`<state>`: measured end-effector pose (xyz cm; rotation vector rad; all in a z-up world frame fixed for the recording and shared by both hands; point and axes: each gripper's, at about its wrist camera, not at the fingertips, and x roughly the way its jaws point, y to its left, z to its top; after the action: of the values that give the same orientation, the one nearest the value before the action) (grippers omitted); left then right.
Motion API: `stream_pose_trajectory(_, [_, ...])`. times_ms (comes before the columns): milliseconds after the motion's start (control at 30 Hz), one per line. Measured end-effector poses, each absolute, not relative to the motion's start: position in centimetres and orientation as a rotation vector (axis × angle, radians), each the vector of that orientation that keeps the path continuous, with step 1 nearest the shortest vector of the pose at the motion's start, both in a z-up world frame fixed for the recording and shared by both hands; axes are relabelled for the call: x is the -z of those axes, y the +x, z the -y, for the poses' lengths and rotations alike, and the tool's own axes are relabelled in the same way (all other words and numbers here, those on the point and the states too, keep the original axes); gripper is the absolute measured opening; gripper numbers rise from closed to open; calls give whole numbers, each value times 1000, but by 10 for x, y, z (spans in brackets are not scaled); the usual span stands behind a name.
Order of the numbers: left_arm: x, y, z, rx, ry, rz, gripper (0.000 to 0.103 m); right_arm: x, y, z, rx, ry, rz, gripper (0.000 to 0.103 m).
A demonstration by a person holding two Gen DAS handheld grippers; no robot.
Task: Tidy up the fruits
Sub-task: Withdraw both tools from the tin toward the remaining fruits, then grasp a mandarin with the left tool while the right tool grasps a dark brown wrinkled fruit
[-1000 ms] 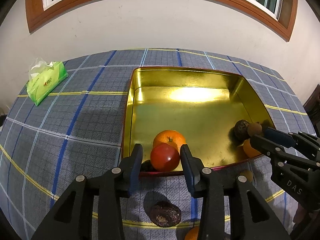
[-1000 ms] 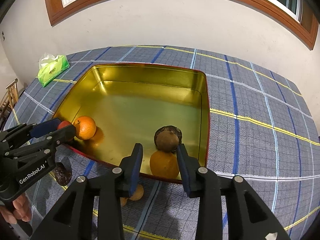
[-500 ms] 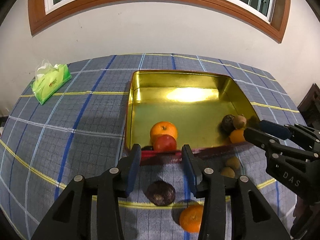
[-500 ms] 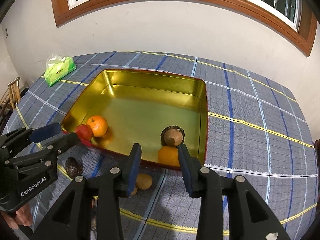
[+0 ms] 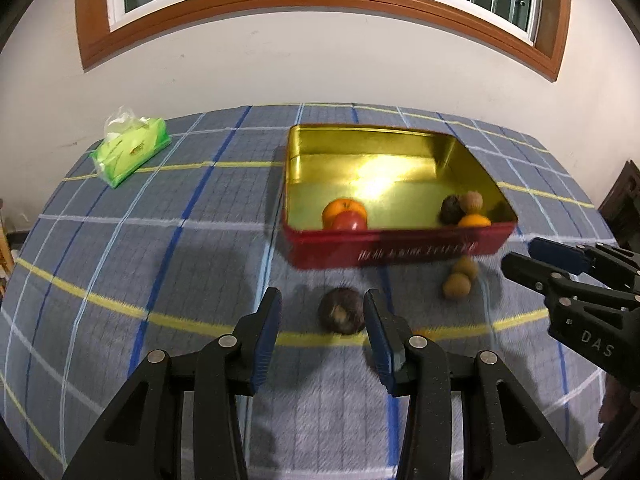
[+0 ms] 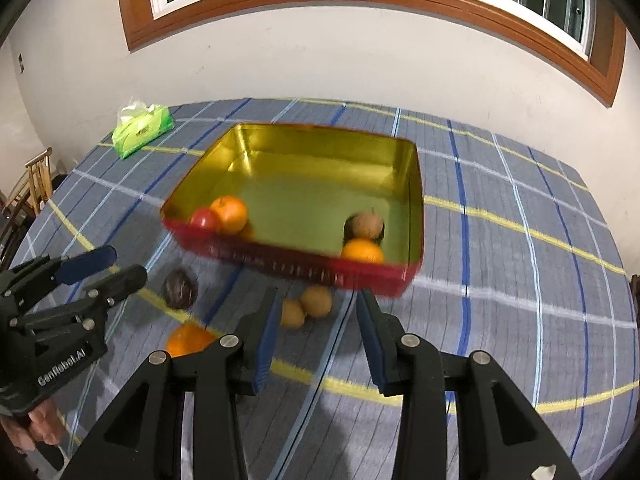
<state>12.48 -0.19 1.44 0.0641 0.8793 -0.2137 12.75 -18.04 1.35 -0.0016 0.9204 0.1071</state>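
A red tin with a gold inside (image 5: 400, 254) (image 6: 304, 268) holds an orange (image 5: 344, 209) (image 6: 229, 212), a red apple (image 5: 350, 222) (image 6: 205, 219), a dark fruit (image 5: 451, 209), a brown fruit (image 5: 471, 201) (image 6: 367, 224) and another orange (image 5: 474, 221) (image 6: 362, 250). On the cloth lie a dark passion fruit (image 5: 341, 315) (image 6: 180, 288), two brown fruits (image 5: 460, 276) (image 6: 306, 306) and an orange (image 6: 188, 339). My left gripper (image 5: 322, 326) (image 6: 104, 266) is open, empty, just before the passion fruit. My right gripper (image 6: 316, 320) (image 5: 524, 258) is open, empty, before the two brown fruits.
A green tissue pack (image 5: 130, 152) (image 6: 142, 130) lies at the far left of the blue checked tablecloth (image 5: 160, 240). A white wall and a wood-framed window stand behind the table. A wooden chair (image 6: 34, 182) stands off the left edge.
Both grippers have pulled back from the tin and risen. The apple and the orange they stood over now lie in the tin. The loose fruits on the cloth have come into view.
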Motion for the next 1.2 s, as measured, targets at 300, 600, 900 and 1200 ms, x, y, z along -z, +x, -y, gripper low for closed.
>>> stream_pose_trajectory(300, [13,81,-21,183,60,-925,44,18,72,178,-119,30,-978,37])
stream_pose_trajectory(600, [32,65,-30,149,49,-955,44,36,51,163,-150,24,-1014,37])
stream_pose_trajectory(900, [39,67,-36,136,49,-972,44,46,63,141,-198,26,-1032,38])
stream_pose_trajectory(1200, [41,74,-34,136,41,-981,44,47,83,126,-205,-15,-1011,44])
